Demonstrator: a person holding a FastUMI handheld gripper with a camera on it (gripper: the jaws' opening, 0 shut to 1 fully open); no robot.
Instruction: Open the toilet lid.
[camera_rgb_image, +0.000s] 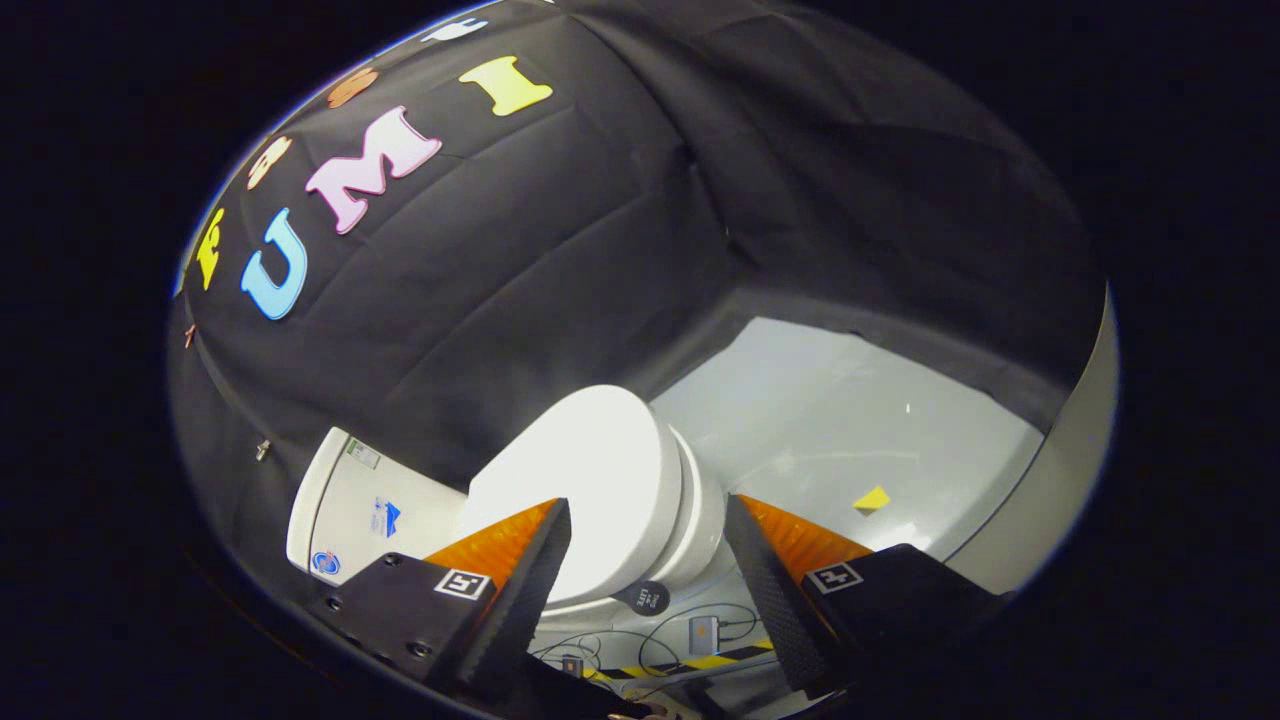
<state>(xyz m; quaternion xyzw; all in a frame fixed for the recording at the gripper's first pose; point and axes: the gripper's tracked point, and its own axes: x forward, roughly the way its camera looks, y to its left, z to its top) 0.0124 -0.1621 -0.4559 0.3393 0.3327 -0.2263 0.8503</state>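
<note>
Spreading wide apart, the fingers of the gripper hold nothing; they frame the toilet from a little way off, touching no part of it. Just under them, on the floor, lie some thin cables, a small grey box and a striped yellow-and-black tape, with a small dark round tag at the foot of the bowl. Between and just beyond the fingers sits the toilet lid, white, shut down flat on the seat, its rounded front edge toward the right-hand finger. The step in hand looks like the approach. To do it well, bring one finger under the lid's front lip, where it overhangs the seat, rather than pinching the smooth top, then lift in an arc about the hinge near the tank. Beyond, a yellow marker lies on the floor near the far black cloth wall.
</note>
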